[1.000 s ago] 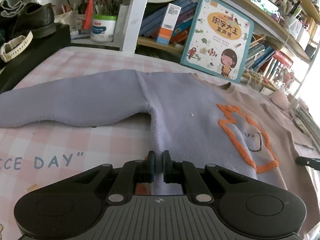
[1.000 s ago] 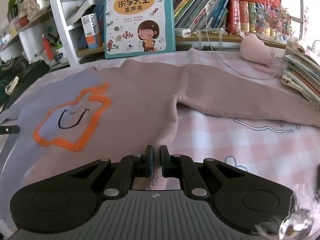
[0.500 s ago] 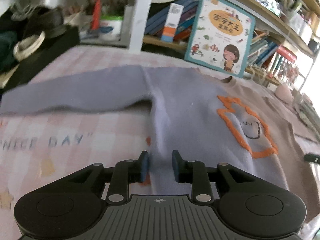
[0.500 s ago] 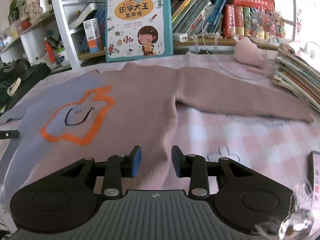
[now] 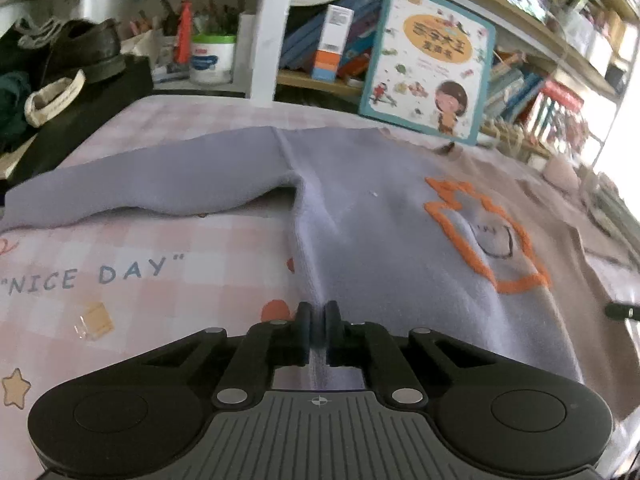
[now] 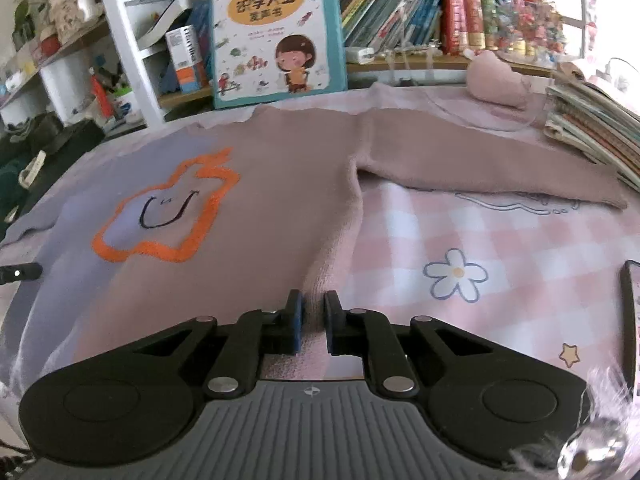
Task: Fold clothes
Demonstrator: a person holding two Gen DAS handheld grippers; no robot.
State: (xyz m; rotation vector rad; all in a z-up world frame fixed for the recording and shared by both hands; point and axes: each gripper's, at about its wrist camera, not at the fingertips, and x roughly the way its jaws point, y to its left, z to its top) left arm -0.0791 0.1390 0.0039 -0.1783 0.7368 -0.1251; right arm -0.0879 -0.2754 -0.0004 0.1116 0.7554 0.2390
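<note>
Left wrist shows the left gripper (image 5: 316,318) clamped on the sweater (image 5: 380,216) hem; the right gripper (image 6: 312,312) pinches its corner too. Next, probably lift both evenly.

A fuzzy, matt knit sweater (image 6: 280,184) is lying on a smooth printed checked cloth (image 6: 500,248), below a glossy picture book (image 6: 276,32); matt black plastic grippers are showing.

Home room, crammed bookshelves (image 6: 400,8), children's book (image 6: 276,32), pink checked bedsheet (image 6: 500,248)
</note>
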